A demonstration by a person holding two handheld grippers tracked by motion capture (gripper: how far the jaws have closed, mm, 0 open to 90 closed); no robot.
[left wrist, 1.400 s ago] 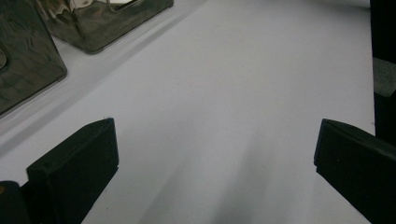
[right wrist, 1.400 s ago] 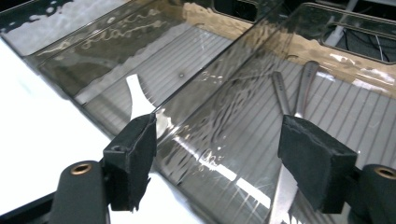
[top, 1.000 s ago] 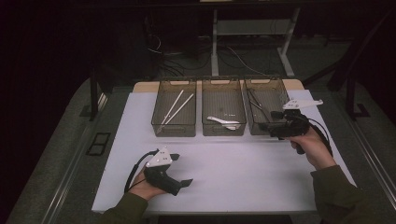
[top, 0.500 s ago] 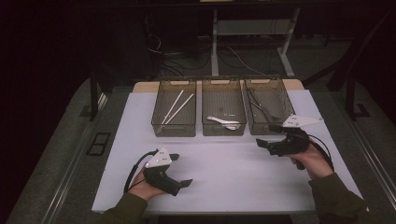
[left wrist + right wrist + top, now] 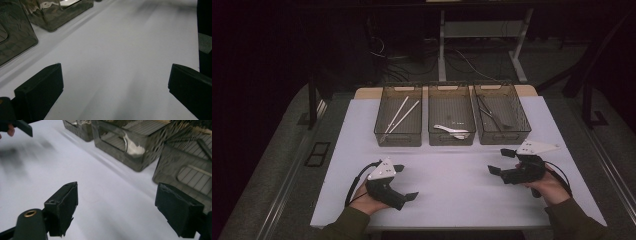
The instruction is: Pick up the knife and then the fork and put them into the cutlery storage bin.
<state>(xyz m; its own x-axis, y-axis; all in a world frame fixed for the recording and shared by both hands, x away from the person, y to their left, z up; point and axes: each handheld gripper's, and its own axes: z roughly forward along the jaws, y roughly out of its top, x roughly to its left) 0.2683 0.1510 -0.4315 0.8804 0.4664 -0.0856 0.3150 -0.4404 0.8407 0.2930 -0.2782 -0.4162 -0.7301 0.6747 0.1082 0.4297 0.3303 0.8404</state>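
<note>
My left gripper (image 5: 405, 182) rests on the white mat (image 5: 452, 175) at the front left, open, with nothing between its jaws. Its own view shows the left gripper (image 5: 115, 85) with jaws wide apart over bare mat (image 5: 120, 50). At the front right my right gripper (image 5: 500, 161) is open and empty, pointing left. In its own view the right gripper (image 5: 117, 205) has its jaws spread above the mat, facing the bins.
Three clear dark bins line the mat's far edge. The left bin (image 5: 398, 136) holds white sticks, the middle bin (image 5: 451, 138) a white spoon (image 5: 451, 130), and the right bin (image 5: 503, 136) dark utensils. The middle bin (image 5: 120, 155) is close ahead of the right gripper.
The right gripper has drawn back from the right bin toward the front of the mat. The left gripper has stayed in place.
</note>
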